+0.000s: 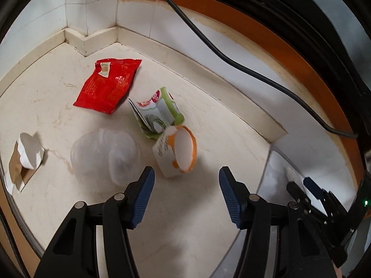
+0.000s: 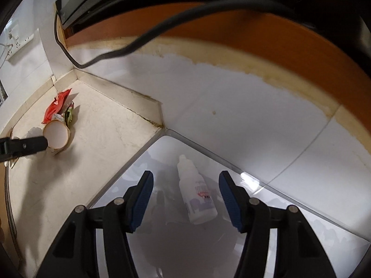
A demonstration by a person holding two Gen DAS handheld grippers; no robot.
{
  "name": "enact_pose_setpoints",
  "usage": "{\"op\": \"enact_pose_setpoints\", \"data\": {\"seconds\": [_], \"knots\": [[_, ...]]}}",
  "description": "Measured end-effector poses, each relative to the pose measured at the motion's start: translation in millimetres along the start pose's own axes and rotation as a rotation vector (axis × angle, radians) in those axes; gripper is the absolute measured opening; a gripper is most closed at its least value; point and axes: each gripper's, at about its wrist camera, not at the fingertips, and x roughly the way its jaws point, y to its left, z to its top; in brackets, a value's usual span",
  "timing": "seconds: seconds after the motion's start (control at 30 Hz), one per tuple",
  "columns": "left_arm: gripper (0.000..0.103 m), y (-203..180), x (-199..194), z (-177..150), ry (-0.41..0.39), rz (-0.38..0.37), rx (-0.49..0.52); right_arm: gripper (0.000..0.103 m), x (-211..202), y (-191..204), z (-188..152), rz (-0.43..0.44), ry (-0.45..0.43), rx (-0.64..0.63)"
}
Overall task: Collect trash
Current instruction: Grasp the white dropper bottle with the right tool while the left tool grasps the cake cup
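Your left tool [image 1: 186,177] is spread wide just before the paper cup [image 1: 176,154] lying on the tabletop [image 1: 208,125]; its print is unreadable. Your right tool [image 2: 185,183] is spread around a small white bottle [image 2: 197,190], label blurred.

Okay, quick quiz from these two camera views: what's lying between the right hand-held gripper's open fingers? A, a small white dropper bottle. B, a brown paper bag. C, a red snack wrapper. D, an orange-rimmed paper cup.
A: the small white dropper bottle lies on its side on the glossy surface, between the open fingers of the right hand-held gripper.
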Motion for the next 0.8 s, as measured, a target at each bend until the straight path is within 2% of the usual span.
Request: {"op": "enact_pose_setpoints", "data": {"seconds": [0.03,0.1,0.13,0.17,0.2,0.27,0.3,0.33,0.37,0.63,0.8], "knots": [[0.056,1,4,2,0.002,0.008,-0.006,0.059,2,0,0,-0.002,0.002,-0.002],[0.056,4,10,6,0.006,0.017,-0.019,0.051,6,-1,0,-0.001,0.011,-0.005],[0.056,5,14,8,0.008,0.021,-0.028,0.040,10,-2,-1,0.004,0.025,-0.004],[0.055,6,17,9,0.010,0.021,-0.036,0.034,13,-4,-2,0.008,0.044,0.000],[0.053,8,20,11,0.010,0.017,-0.047,0.032,11,-4,-3,0.008,0.021,-0.007],[0.041,10,26,14,0.013,0.007,-0.063,0.025,11,-4,-4,0.011,0.022,-0.011],[0.037,10,30,15,0.022,0.003,-0.070,0.024,11,-4,-5,0.011,0.021,-0.013],[0.027,8,32,15,0.028,0.000,-0.071,0.024,10,-4,-6,0.015,0.019,-0.012],[0.025,8,34,16,0.032,-0.005,-0.072,0.024,9,-4,-7,0.018,0.018,-0.011],[0.024,-3,19,6,0.025,-0.031,-0.066,0.024,-4,-1,-24,0.045,0.008,0.009],[0.024,-14,-11,-19,0.036,-0.068,-0.064,0.024,-16,3,-38,0.090,0.024,0.058]]}}
